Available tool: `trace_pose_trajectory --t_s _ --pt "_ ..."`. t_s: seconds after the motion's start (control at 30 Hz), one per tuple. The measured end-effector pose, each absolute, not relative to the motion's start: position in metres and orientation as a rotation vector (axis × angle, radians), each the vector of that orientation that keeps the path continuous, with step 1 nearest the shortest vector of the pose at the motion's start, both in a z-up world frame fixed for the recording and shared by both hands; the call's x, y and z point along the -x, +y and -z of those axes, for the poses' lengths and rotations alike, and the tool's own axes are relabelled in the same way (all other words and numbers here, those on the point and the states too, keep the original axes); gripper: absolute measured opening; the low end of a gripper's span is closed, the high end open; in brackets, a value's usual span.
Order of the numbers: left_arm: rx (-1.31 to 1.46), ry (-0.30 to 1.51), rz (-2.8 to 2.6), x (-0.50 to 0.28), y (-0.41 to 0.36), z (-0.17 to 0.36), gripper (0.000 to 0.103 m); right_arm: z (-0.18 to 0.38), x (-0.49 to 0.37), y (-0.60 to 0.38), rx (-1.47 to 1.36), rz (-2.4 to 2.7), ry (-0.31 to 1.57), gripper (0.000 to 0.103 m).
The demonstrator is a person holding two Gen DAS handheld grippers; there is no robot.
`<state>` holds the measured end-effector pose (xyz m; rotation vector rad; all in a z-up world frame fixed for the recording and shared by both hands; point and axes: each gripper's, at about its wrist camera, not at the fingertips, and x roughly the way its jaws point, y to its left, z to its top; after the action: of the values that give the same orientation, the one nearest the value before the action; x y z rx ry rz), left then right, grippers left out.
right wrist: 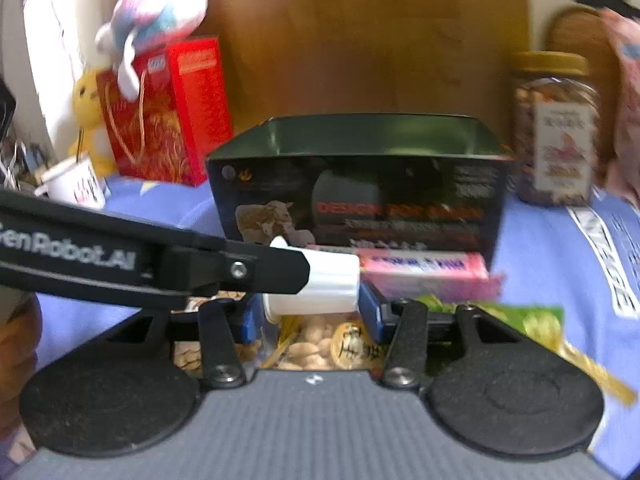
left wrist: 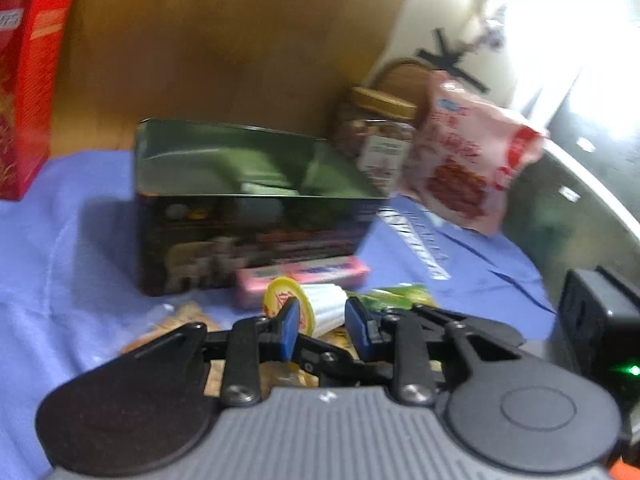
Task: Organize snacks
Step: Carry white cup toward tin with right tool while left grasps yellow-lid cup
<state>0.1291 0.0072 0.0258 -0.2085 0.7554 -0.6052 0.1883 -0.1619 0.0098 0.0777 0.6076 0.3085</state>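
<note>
A small white ribbed cup with a yellow lid [left wrist: 316,306] lies on its side on the blue cloth, between the blue pads of my left gripper [left wrist: 322,322], which closes on it. In the right wrist view the same cup [right wrist: 320,286] sits between the pads of my right gripper [right wrist: 312,312], with the left gripper's black finger [right wrist: 256,268] reaching across onto it. An open dark box [left wrist: 248,196] stands just behind, also in the right wrist view [right wrist: 360,184]. A pink bar pack [right wrist: 424,274] lies in front of the box.
A bag of nuts [right wrist: 320,344] and a green packet [right wrist: 532,320] lie under the grippers. A nut jar [right wrist: 554,128] and a pink snack bag [left wrist: 464,152] stand at the right. A red bag [right wrist: 168,112] stands at the left, a wooden board [left wrist: 224,40] behind.
</note>
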Motion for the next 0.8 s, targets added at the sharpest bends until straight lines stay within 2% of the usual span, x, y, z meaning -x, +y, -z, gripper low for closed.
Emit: trace_pose_trajectory --t_s 0.3,0.37,0.5,0.57,0.8 --pt "0.248 0.699 0.634 -0.082 0.005 -0.043 0.026 -0.021 -0.13 -0.183 -0.155 -0.301 0.522 0.051" --pt "0.252 0.692 0.619 -0.079 0.007 -0.044 0.032 -0.02 -0.121 -0.188 -0.162 -0.302 0.523 0.05" --pt "0.281 0.774 0.632 -0.08 0.003 -0.035 0.035 -0.015 -0.109 -0.19 -0.162 -0.31 0.535 0.05" --pt "0.284 0.794 0.626 -0.077 0.0 -0.03 0.046 -0.012 -0.104 -0.188 -0.16 -0.322 0.538 0.05" --pt "0.26 0.807 0.572 -0.066 -0.012 -0.019 0.046 -0.001 -0.098 -0.188 -0.166 -0.327 0.567 0.05"
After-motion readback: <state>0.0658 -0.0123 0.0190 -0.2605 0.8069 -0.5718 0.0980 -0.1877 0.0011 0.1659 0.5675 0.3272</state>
